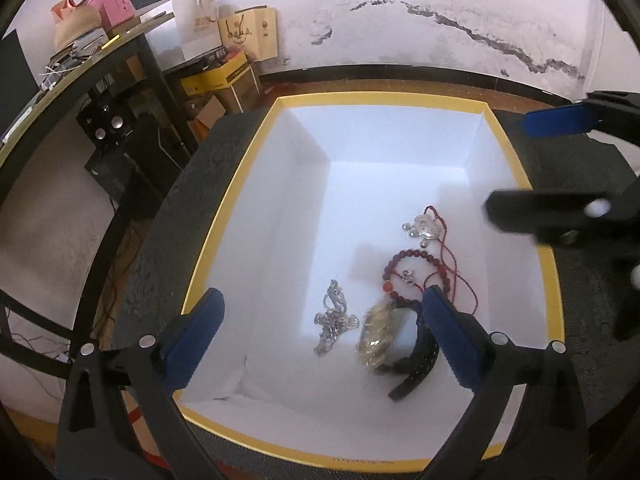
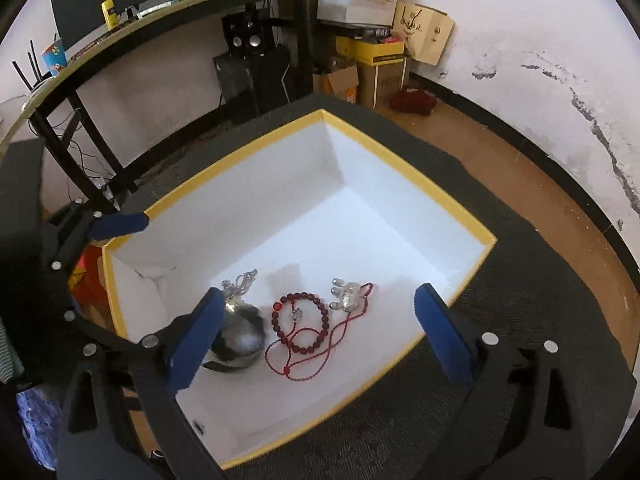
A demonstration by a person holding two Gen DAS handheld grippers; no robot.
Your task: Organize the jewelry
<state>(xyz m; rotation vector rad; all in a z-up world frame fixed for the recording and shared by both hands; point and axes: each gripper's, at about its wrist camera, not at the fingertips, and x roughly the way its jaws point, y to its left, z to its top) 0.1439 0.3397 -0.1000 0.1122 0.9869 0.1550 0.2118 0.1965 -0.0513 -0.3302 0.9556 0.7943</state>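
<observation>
The left gripper [image 1: 324,334] is seen with its blue fingers [image 1: 194,338] spread wide and nothing held between them. The right gripper [image 2: 320,330] is likewise spread wide and empty. In the left wrist view the right gripper is blurred and cut off at the frame's right edge, so only one blue finger and a dark smear are made out there.

All the jewelry lies on the white floor of an open yellow-rimmed box [image 1: 384,100]. Between the left gripper's fingers a silver chain [image 1: 334,322] is seen, and beside it a watch [image 1: 378,340] whose glinting face is hard to read; its black strap is partly hidden behind the right-hand finger. In the right wrist view the watch [image 2: 238,338] is blurred into a dark round shape and is half covered by the left-hand finger, with the silver chain [image 2: 238,284] just beyond it.

A red bead bracelet [image 2: 300,324] lies between the right gripper's fingers, overlapping a thin red cord necklace [image 2: 320,356] whose silver pendant [image 2: 348,296] rests farther in. A small silver charm inside the bracelet is too small to identify.

The box stands on a counter [image 2: 520,280] covered in dark fabric. Beyond it a glass-topped desk [image 2: 160,4], speakers [image 2: 246,40], cardboard boxes [image 2: 376,72] and a cracked white wall [image 1: 440,12] are seen.
</observation>
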